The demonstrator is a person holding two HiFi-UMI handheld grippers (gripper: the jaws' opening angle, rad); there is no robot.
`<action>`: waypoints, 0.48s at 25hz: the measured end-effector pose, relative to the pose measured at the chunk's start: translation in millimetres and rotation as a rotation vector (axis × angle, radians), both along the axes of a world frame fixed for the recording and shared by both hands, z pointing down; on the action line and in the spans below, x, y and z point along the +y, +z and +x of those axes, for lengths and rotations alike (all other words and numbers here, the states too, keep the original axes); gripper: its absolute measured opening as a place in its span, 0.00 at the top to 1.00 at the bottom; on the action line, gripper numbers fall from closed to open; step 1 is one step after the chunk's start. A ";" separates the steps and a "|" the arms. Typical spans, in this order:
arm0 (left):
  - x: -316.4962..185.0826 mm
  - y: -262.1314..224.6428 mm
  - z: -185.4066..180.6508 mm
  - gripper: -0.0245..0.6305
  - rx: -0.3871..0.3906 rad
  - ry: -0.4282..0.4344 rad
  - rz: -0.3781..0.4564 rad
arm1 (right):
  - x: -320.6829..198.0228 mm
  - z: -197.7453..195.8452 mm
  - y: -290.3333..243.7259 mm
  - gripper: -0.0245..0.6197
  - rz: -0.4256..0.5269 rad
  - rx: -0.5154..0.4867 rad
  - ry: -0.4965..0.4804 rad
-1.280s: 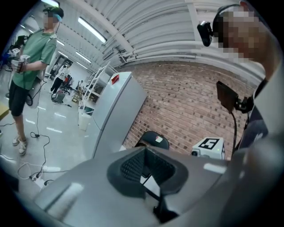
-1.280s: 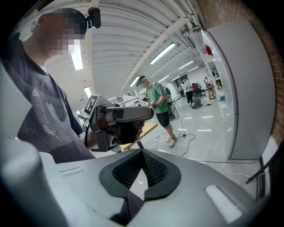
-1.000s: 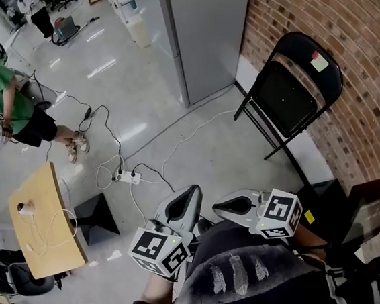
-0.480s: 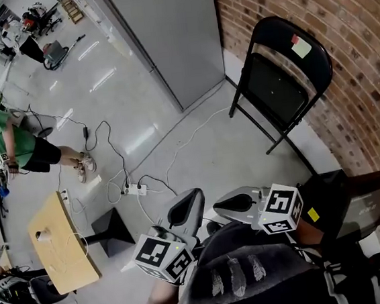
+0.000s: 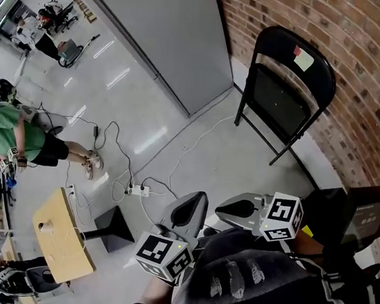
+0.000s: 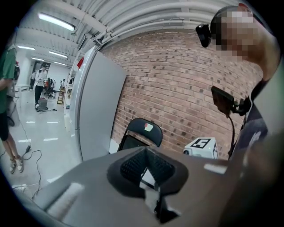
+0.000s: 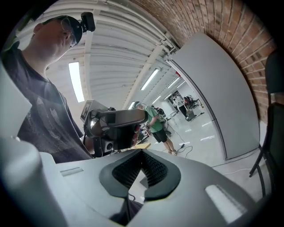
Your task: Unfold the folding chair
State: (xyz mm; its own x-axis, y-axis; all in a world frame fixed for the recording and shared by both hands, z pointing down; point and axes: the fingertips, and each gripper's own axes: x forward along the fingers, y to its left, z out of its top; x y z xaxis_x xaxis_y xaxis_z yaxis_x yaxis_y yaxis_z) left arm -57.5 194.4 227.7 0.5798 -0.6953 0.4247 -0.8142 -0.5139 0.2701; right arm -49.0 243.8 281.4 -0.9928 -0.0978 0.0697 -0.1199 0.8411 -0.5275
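The black folding chair [image 5: 291, 90] stands folded flat against the brick wall at the upper right, a pale sticker on its backrest. Both grippers are held close to my body, well short of it. My left gripper [image 5: 186, 212] is shut and empty, and the chair [image 6: 141, 133] shows beyond its tips in the left gripper view. My right gripper [image 5: 236, 209] beside it is also shut with nothing held. In the right gripper view [image 7: 142, 170] it faces the open hall, and only the chair's edge [image 7: 273, 115] shows at the far right.
A tall grey cabinet [image 5: 171, 35] stands left of the chair. A power strip with cables [image 5: 139, 190] lies on the floor ahead. A small wooden table [image 5: 61, 242] and a black stand base [image 5: 110, 227] are at left, and a person in green [image 5: 12, 133] is farther off. A dark case [image 5: 358, 214] sits at right.
The whole view has shifted as I moved across the floor with both grippers. The chair has shifted slightly in the picture. Both jaws stay shut and empty.
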 end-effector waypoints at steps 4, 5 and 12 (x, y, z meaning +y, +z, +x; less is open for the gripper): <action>-10.5 -3.2 17.0 0.96 -0.023 -0.018 0.018 | -8.2 20.6 -2.8 0.96 -0.001 -0.008 -0.004; -13.4 -3.7 19.1 0.96 -0.030 -0.023 0.027 | -11.7 24.8 -4.5 0.96 0.003 -0.009 0.004; -39.1 -6.4 35.3 0.96 -0.063 -0.014 0.076 | -44.4 63.6 -11.4 0.96 0.058 0.017 0.121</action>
State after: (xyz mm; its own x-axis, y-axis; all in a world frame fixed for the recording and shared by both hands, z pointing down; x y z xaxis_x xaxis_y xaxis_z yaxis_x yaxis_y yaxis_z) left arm -22.2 155.3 221.3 0.5434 -0.7348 0.4059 -0.8357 -0.5192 0.1789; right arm 14.6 199.4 269.9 -0.9722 -0.2210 0.0774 -0.2309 0.8491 -0.4751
